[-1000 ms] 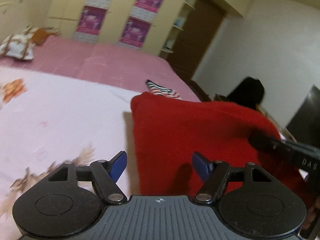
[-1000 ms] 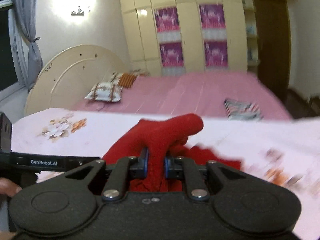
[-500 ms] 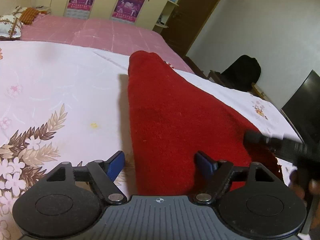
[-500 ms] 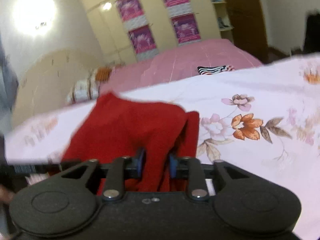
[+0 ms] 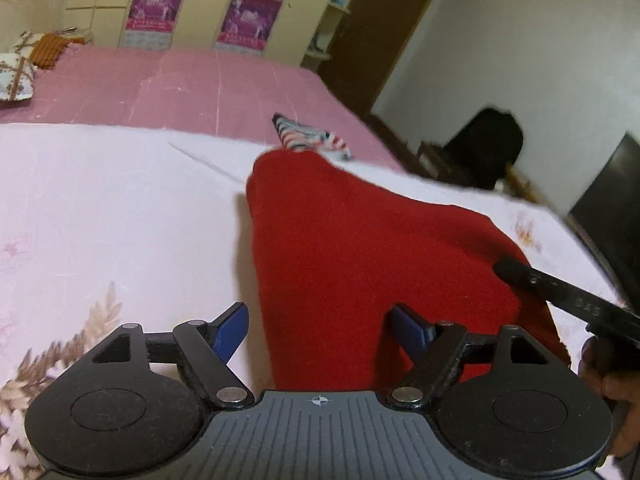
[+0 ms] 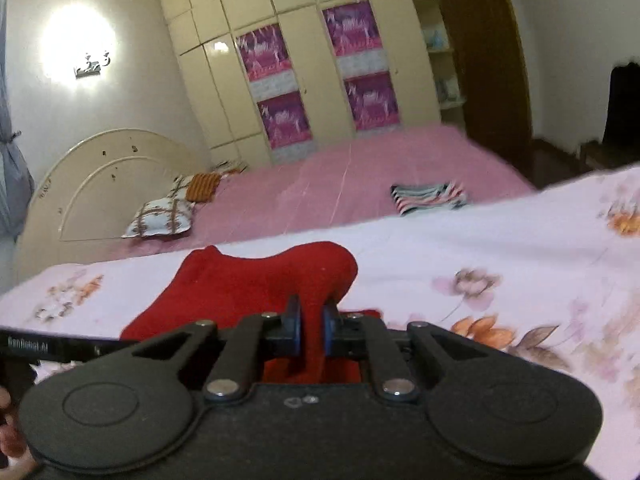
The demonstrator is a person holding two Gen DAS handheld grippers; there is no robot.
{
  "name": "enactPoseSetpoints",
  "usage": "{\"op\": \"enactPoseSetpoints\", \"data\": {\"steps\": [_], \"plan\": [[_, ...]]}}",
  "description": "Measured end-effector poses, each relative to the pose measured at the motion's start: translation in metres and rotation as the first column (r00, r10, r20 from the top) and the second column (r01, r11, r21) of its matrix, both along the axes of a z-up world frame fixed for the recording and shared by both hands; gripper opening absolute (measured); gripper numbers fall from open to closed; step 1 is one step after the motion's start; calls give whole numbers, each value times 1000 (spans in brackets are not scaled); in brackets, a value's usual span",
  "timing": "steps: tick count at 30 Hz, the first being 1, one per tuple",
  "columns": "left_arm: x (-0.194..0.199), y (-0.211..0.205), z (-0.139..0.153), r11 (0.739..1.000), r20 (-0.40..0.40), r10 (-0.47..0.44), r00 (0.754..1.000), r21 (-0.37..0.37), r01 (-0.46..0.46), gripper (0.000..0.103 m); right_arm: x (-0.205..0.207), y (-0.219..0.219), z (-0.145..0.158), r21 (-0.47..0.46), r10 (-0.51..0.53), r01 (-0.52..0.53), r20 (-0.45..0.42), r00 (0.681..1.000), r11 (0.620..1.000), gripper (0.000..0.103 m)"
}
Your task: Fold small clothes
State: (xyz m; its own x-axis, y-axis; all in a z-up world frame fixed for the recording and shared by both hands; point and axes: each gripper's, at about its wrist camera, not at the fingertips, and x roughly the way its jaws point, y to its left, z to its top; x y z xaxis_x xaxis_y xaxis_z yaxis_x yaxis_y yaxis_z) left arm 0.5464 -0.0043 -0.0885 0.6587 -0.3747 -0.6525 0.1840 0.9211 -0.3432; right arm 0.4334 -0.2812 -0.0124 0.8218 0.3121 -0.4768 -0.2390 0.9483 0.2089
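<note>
The left gripper had blue pads on black linkage arms with silver pivot screws, behind them a ribbed grey body flanked by round black discs.

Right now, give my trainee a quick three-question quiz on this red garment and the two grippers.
1. True or false: the right gripper is pinching the red garment.
2. The left gripper is: A open, B shut on cloth.
3. Fill in: the folded striped garment lies on the ____ bedspread.

Key: 1 true; 2 A; 3 pink.
</note>
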Motion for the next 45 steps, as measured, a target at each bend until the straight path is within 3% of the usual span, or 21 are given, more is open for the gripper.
{"op": "enactPoseSetpoints", "data": {"steps": [1,4,5,7,9,10,15,18,21,24,28,31,36,39,42,45], "plan": [[3,-5,-4,1000,-11,-14,1000,27,14,78,3,0,-6,-20,-17,17,-16,1000,1000,10],[6,-6,-11,1000,-28,0,1000,-4,0,82,17,0,-38,-88,-51,40,-126,991,995,10],[5,-6,-11,1000,-25,-1,1000,-1,1,83,16,1,-42,-99,-53,42,-116,992,994,10],[3,-5,-10,1000,-20,-1,1000,9,1,85,17,2,-39,-89,-60,49,-124,990,995,12],[0,-2,-2,1000,-17,16,1000,18,-15,86,18,0,-32,-75,-63,53,-135,989,996,25],[-8,1,3,1000,2,22,1000,19,-22,86,15,-2,-25,-68,-70,62,-121,990,996,28],[-51,16,13,999,58,0,998,-35,2,85,-26,-21,6,29,-53,56,-75,996,998,29],[-65,18,4,999,40,-5,999,-40,6,86,-54,-14,10,15,3,-2,-84,996,1000,29],[-64,16,-8,999,-10,1,1000,-44,-2,86,-69,4,-2,-85,25,-35,-120,993,996,33],[-63,7,-10,998,32,-31,999,48,29,89,-63,16,-23,-179,-17,-17,-187,982,984,30],[-81,8,7,996,66,-33,997,89,27,88,-59,14,-24,-169,-54,18,-206,977,985,30],[-107,14,19,997,105,-53,993,53,48,88,-77,13,-6,-168,-62,36,-154,986,985,30],[-122,15,-2,998,33,-46,998,32,45,88,-111,21,2,-155,24,-36,-80,996,987,30],[-132,24,-11,1000,15,-10,1000,0,10,88,-115,34,-11,-185,77,-97,-111,991,978,25],[-141,25,-12,999,29,-19,999,40,18,88,-112,40,-29,-262,55,-100,-171,984,960,24],[-147,23,-14,996,48,-29,998,85,25,88,-114,40,-33,-274,51,-94,-159,986,957,24]]}}
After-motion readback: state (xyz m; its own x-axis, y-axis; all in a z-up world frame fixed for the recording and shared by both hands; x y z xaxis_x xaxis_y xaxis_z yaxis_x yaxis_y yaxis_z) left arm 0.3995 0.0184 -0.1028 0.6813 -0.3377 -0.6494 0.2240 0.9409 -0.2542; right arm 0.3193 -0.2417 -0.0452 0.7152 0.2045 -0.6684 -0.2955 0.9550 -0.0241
